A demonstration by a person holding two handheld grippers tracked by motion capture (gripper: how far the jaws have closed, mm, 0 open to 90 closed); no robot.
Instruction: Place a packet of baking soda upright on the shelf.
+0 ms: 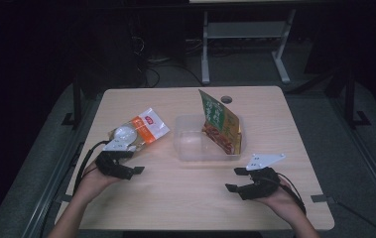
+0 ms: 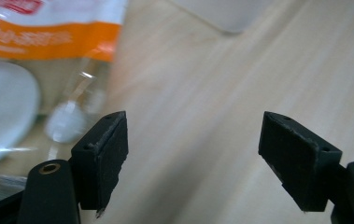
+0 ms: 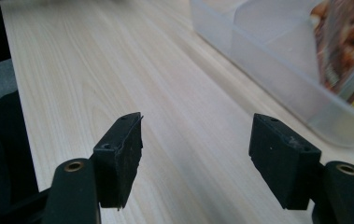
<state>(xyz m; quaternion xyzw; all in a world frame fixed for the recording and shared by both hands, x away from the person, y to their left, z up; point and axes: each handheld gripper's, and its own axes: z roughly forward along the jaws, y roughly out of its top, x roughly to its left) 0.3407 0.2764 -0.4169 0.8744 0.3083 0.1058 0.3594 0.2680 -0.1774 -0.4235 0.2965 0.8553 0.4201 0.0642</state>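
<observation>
A clear plastic tub [image 1: 195, 146] stands mid-table, with a green and red snack bag [image 1: 219, 121] leaning upright against its right side. To the left lies a clear packet with an orange and white label [image 1: 138, 130]. My left gripper [image 1: 135, 170] sits just in front of that packet, open and holding nothing; in the left gripper view the packet [image 2: 34, 60] lies to the left of the jaws. My right gripper [image 1: 235, 179] is open near the tub's front right corner, and the right gripper view has the tub [image 3: 277, 70] and the bag [image 3: 347, 42] ahead to the right.
The light wooden table [image 1: 190, 203] has bare room in front of the tub and between my hands. A round cable hole [image 1: 226, 99] lies near the far edge. Beyond the table are a dark floor and a white desk frame [image 1: 245, 44].
</observation>
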